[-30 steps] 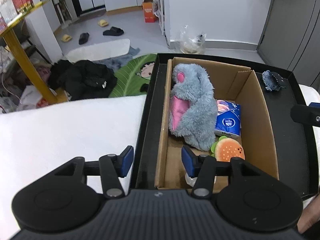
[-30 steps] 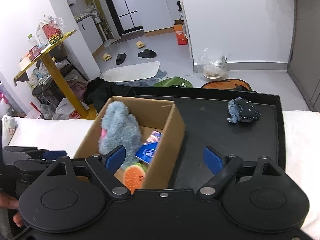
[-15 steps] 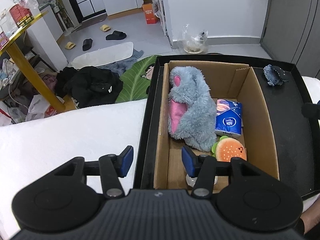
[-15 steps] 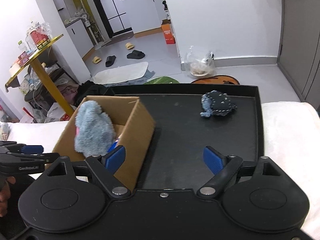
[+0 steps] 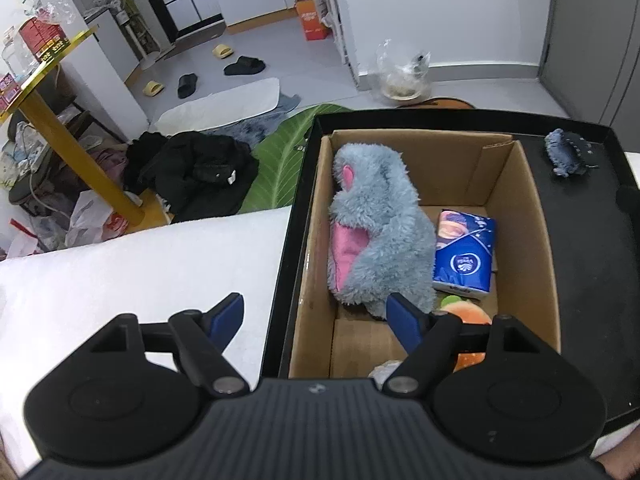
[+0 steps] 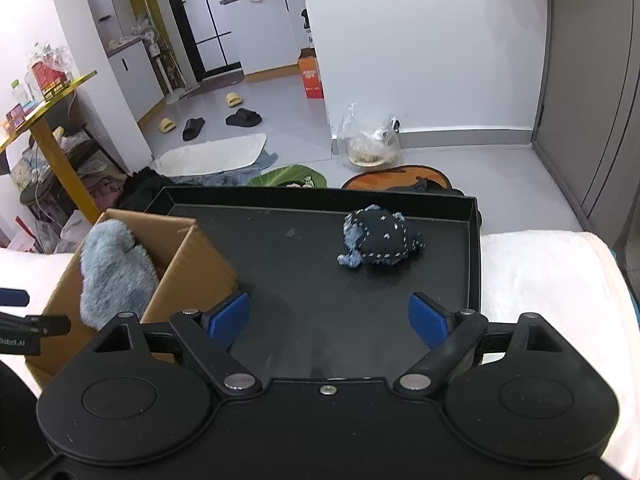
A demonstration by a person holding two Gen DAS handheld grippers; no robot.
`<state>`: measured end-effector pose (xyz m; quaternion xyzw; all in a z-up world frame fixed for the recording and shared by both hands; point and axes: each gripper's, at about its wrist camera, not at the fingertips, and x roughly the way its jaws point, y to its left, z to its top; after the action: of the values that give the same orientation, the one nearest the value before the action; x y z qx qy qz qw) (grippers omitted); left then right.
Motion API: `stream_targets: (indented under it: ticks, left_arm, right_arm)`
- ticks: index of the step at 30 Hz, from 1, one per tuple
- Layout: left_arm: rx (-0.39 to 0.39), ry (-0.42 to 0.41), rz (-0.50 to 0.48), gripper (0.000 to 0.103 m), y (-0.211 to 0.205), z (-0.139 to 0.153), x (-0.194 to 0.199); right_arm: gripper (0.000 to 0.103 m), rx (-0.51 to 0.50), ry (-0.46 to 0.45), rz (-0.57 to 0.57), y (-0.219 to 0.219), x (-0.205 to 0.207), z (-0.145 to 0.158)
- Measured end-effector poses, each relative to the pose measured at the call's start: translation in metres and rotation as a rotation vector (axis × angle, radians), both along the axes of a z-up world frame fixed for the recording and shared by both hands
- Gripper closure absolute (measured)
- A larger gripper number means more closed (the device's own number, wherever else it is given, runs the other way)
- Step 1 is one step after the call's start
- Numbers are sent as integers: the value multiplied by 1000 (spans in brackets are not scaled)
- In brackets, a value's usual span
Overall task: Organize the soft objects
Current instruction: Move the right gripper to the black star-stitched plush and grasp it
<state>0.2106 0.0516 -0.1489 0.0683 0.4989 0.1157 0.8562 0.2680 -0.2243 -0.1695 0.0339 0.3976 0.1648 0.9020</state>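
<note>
A cardboard box stands in a black tray. Inside it lie a grey-blue plush with pink patches, a blue tissue pack and an orange burger toy. My left gripper hovers over the box's near left wall, its jaws opening with nothing gripped. A dark blue stitched soft toy lies on the tray's bare floor at the far side. My right gripper stands open over the tray, short of that toy, with the box and the plush to its left.
White cloth covers the surface left of the tray and also right of it. Beyond lie floor clutter, black clothes, slippers and a yellow-legged table. The left gripper's tip shows at the right wrist view's left edge.
The left gripper's jaws have spread wider and it drew back slightly from the box. The right gripper swung right, away from the box, bringing the dark blue toy ahead of its fingers.
</note>
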Motion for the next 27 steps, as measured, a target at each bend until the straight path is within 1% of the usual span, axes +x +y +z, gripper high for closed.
stream_targets:
  ticks: [6, 9, 14, 19, 22, 27]
  left_arm:
    - [38, 15, 36, 26, -6, -3, 11]
    - [49, 19, 72, 26, -7, -3, 16]
    - [72, 25, 110, 26, -8, -5, 19]
    - [95, 37, 157, 26, -8, -8, 23]
    - [110, 44, 161, 26, -12, -10, 26]
    - [124, 59, 158, 26, -22, -15, 31]
  right_arm:
    - [17, -51, -63, 7, -3, 14, -8]
    - [17, -68, -88, 14, -4, 22, -12]
    - [17, -52, -96, 5, -11, 41, -19]
    - [18, -84, -109, 1, -14, 58, -27]
    - [23, -86, -107, 10, -14, 66, -34]
    - [25, -84, -98, 33, -12, 74, -41]
